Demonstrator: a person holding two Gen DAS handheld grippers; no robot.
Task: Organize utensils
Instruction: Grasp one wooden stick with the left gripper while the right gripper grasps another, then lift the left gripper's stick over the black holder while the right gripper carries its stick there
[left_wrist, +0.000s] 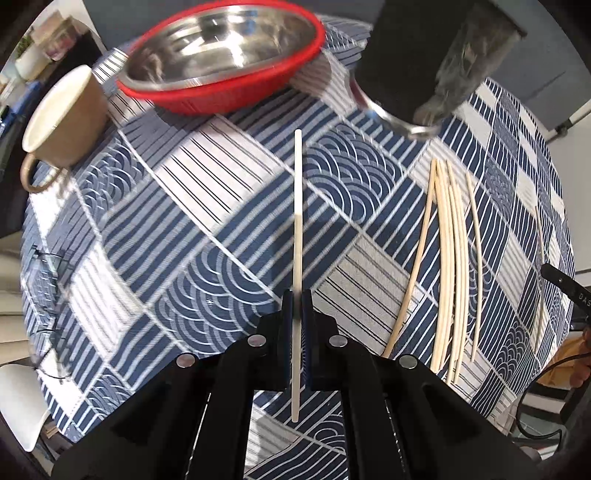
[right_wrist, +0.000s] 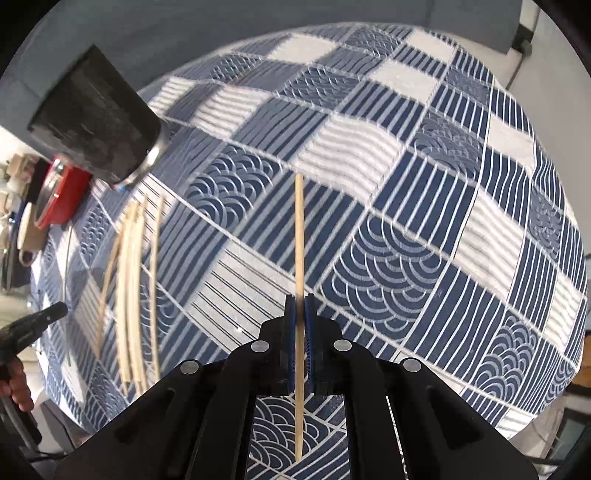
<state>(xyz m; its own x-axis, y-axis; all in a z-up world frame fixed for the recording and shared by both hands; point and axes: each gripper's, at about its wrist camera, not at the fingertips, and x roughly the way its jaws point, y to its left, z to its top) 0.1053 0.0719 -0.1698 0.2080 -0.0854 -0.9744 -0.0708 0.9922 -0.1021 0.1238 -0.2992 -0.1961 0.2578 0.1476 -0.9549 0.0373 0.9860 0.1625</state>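
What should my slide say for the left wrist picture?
Left gripper holds one chopstick above the patterned tablecloth.

Hidden between the pads of the left hand-held gripper: a short stretch of the white chopstick. Same in the right wrist view, where the right hand-held gripper covers part of the tan chopstick. Cut off by the left view's top edge: the dark holder, its mouth out of sight. Smeared by motion: the red basket, the steel bowl and the mug. Blurred too, in the right view, the loose chopsticks; count not certain. At the left rim there, basket and mug squeezed small, details lost. Desk edges lost behind both gripper bodies.
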